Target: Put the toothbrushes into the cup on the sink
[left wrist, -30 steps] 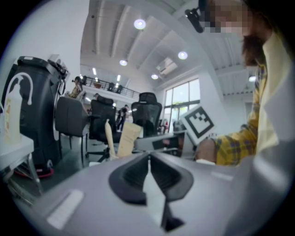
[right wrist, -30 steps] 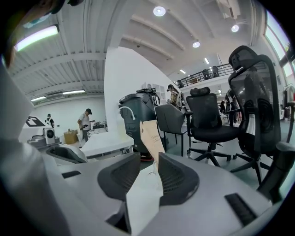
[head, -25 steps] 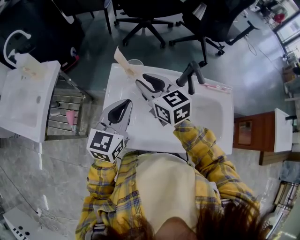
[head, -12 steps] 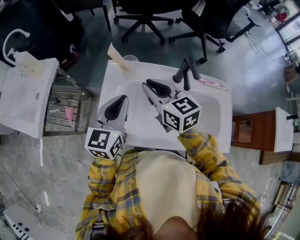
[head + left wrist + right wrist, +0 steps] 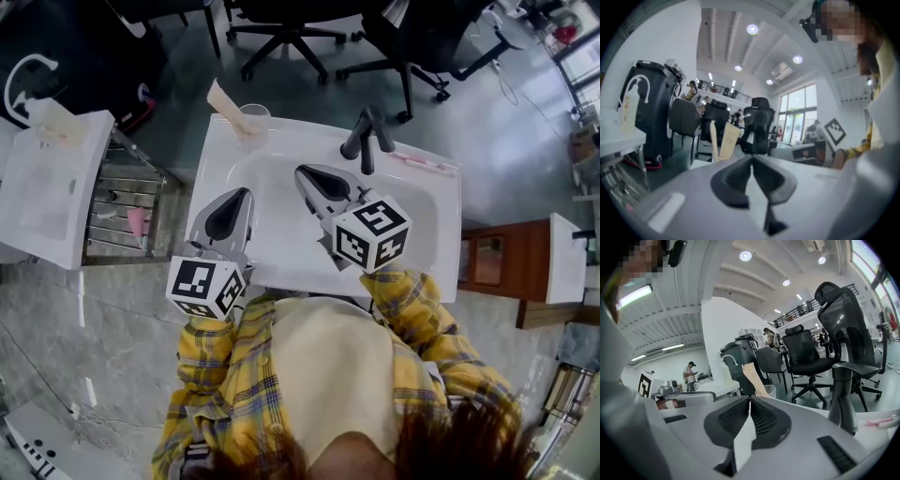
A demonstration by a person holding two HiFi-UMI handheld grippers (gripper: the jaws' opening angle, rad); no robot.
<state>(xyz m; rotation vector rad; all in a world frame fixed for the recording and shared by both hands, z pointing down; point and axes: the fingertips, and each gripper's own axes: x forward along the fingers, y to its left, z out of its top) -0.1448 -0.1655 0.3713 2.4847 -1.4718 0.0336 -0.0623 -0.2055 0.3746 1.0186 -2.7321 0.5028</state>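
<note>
Sleeves: yellow plaid sleeves [image 5: 412, 309] fill the lower centre of the head view; the person's head is cut off by the bottom edge.
Left gripper: the left gripper [image 5: 234, 208] hangs over the sink's lower-left rim. In its own view [image 5: 751, 160] the dark pads are pressed together with nothing between them.
Right gripper: the right gripper [image 5: 317, 178] is over the basin at mid-frame. Its pads meet at the tips [image 5: 750, 400] and pinch nothing.
Sink: the white sink [image 5: 431, 234] is partly covered by both grippers.
Faucet: the black faucet [image 5: 364, 136] stands at the back rim, upper centre.
Pink toothbrush: the pink toothbrush [image 5: 422, 164] lies on the back rim, right of the faucet. In the right gripper view it is cut off at the lower-right edge [image 5: 881, 422].
Cup: the clear cup [image 5: 253, 118] stands on the sink's upper-left corner. A beige packet [image 5: 223, 98] stands in it, leaning out past the rim; its contents are unreadable.
Rack: the metal rack [image 5: 127, 202] at left holds something pink, too small to name.
Chairs: black office chairs [image 5: 300, 28] are cut off by the top edge.
</note>
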